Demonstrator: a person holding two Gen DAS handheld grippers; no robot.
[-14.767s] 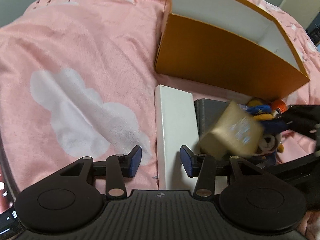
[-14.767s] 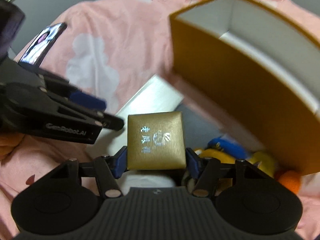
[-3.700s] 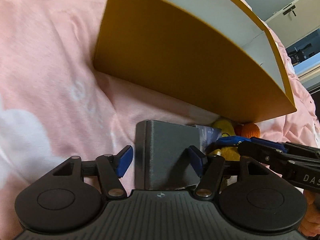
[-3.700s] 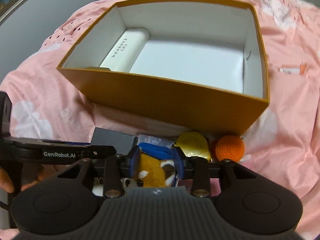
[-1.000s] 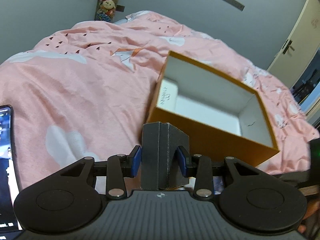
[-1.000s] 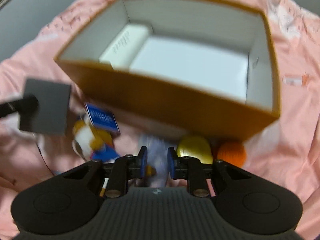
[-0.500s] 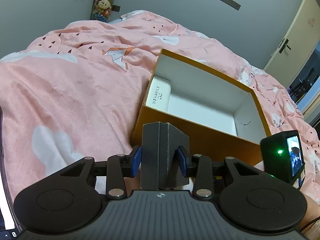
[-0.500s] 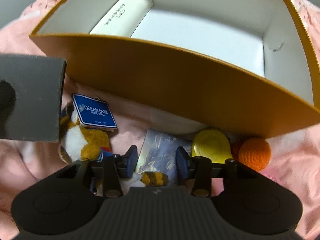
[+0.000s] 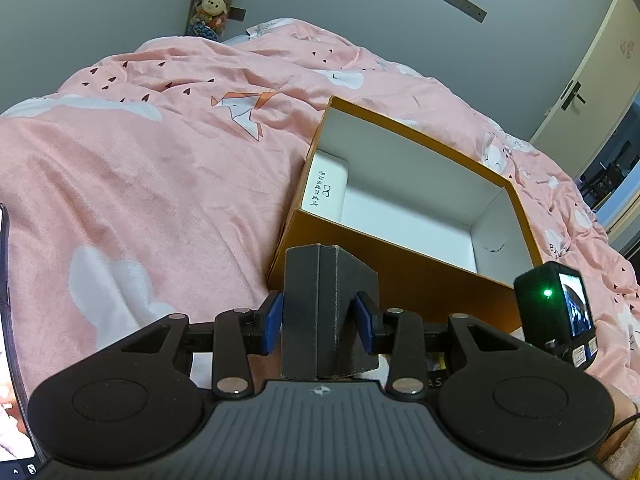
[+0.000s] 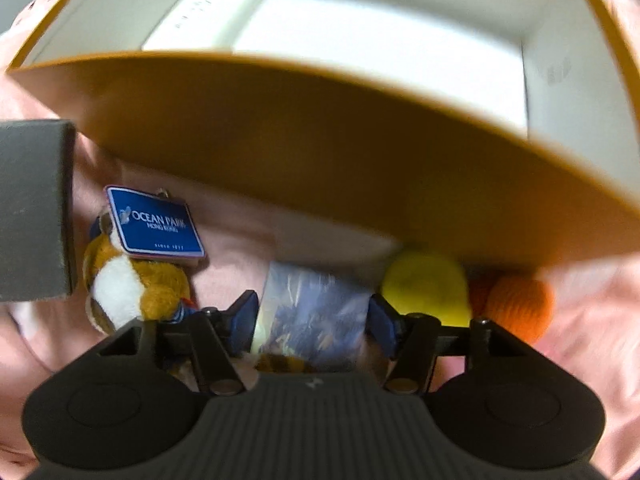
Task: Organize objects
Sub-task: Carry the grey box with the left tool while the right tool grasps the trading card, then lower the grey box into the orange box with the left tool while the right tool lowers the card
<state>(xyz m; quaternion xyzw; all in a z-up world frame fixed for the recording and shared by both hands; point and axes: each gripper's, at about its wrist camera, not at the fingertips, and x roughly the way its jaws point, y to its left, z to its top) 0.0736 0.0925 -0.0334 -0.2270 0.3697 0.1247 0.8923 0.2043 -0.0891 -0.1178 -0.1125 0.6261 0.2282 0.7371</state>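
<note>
My left gripper (image 9: pixel 319 323) is shut on a dark grey box (image 9: pixel 326 308) and holds it up in front of the open orange box (image 9: pixel 400 276), which has a white box (image 9: pixel 326 192) inside at its left end. In the right wrist view my right gripper (image 10: pixel 313 320) is open, low over the bedspread, with a blue printed card (image 10: pixel 316 316) lying between its fingers. A plush toy (image 10: pixel 132 284) with a blue Ocean Park tag (image 10: pixel 154 222) lies left of it. A yellow ball (image 10: pixel 428 288) and an orange knitted ball (image 10: pixel 516 304) lie to the right, against the orange box's wall (image 10: pixel 320 160).
A pink bedspread (image 9: pixel 160 168) covers the bed. The camera (image 9: pixel 556 312) of the right gripper, with a green light, shows at the right in the left wrist view. A phone edge (image 9: pixel 6 320) lies at the far left. The grey box (image 10: pixel 36 208) shows at left in the right wrist view.
My right gripper has opened wider and moved down and forward so the printed card lies between its fingers. My left gripper has kept the grey box raised, drifting slightly.
</note>
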